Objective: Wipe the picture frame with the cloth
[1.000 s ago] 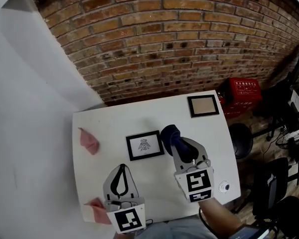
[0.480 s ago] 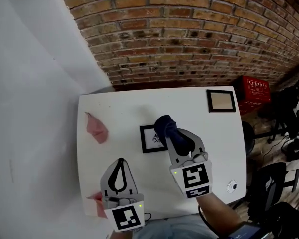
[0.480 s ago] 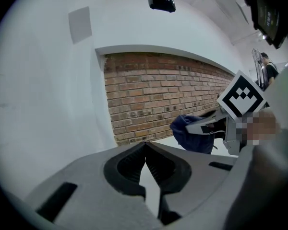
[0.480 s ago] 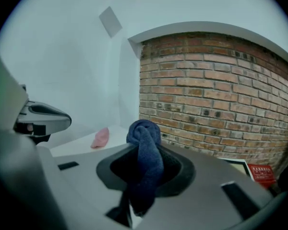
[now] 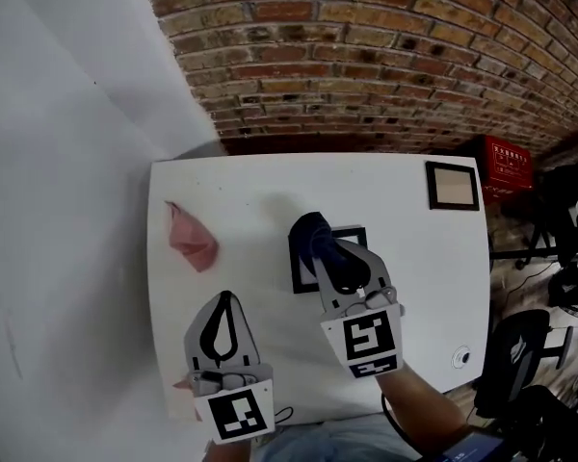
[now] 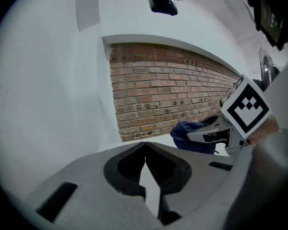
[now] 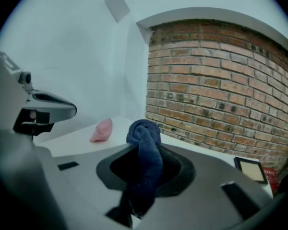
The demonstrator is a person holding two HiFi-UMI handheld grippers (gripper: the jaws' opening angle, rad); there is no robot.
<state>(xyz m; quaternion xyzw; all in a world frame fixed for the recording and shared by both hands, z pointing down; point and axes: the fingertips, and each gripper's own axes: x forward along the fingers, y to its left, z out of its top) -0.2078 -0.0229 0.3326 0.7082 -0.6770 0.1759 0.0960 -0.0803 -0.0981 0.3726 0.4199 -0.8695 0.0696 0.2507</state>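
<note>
Near edge, left side: left gripper [image 5: 224, 298], jaws together, nothing in them, small pink rag [image 5: 184, 389] right by it at near-left corner. Right gripper [image 5: 329, 258] further in, clamped tight on dark blue cloth [image 5: 311, 234]. Cloth bunch pokes past jaw tips, sits over left part of picture frame [image 5: 356, 238] mid surface [image 5: 250, 181]. Actual contact, can't tell tbh. Pink cloth [image 5: 191, 239] near left edge. Second frame [image 5: 453, 186] at far-right corner.

No text, label, brand or number can be read anywhere here.
</note>
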